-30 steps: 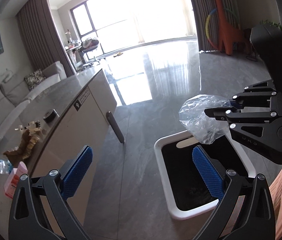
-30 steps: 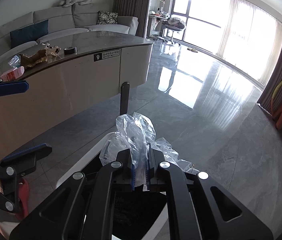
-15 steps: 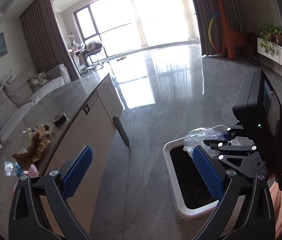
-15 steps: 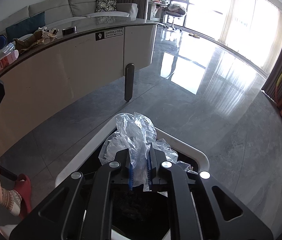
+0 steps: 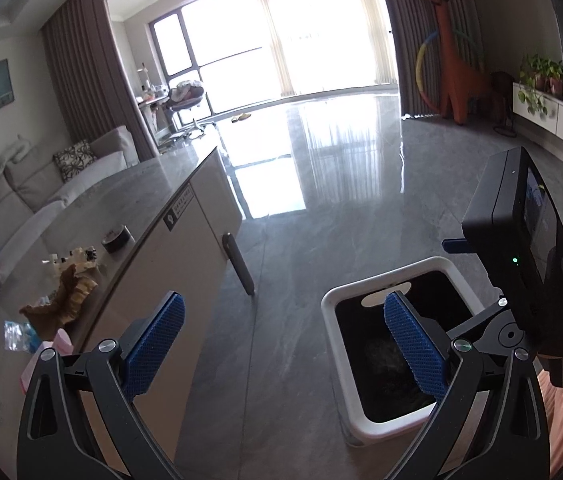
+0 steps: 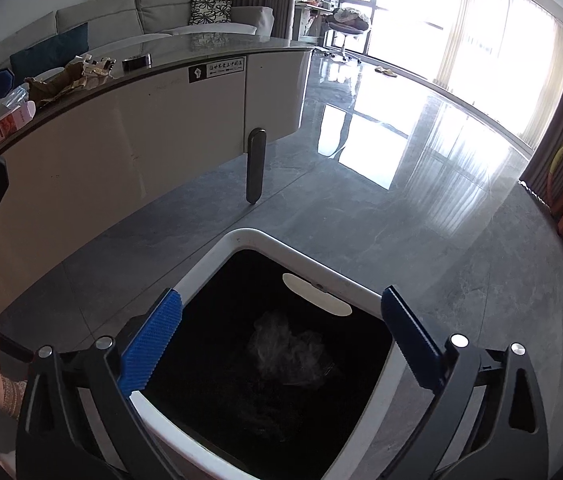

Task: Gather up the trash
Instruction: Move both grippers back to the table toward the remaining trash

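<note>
A white bin [image 6: 265, 240] with a black liner stands on the grey floor. A crumpled clear plastic bag [image 6: 289, 352] lies loose inside it. Right above the bin's mouth, my right gripper [image 6: 281, 298] has its jaws opening wide, with nothing between the blue pads. My left gripper [image 5: 283, 300] is open and empty, held just left of the bin [image 5: 329, 308]. More trash sits on the counter: crumpled brown paper [image 5: 65, 296], a pink box [image 5: 41, 356] and a clear wrapper [image 5: 17, 334].
The long grey-topped counter [image 5: 185, 216] runs along the left, with a dark leg [image 5: 237, 264] standing next to the bin. A black tape roll [image 5: 118, 239] lies on it. A sofa [image 5: 41, 184] is behind. A person's socked foot [image 6: 5, 392] is at the lower left.
The right gripper sank toward the bin, then its jaws spread apart and the plastic bag dropped into the bin. The left gripper stayed open and hardly moved.
</note>
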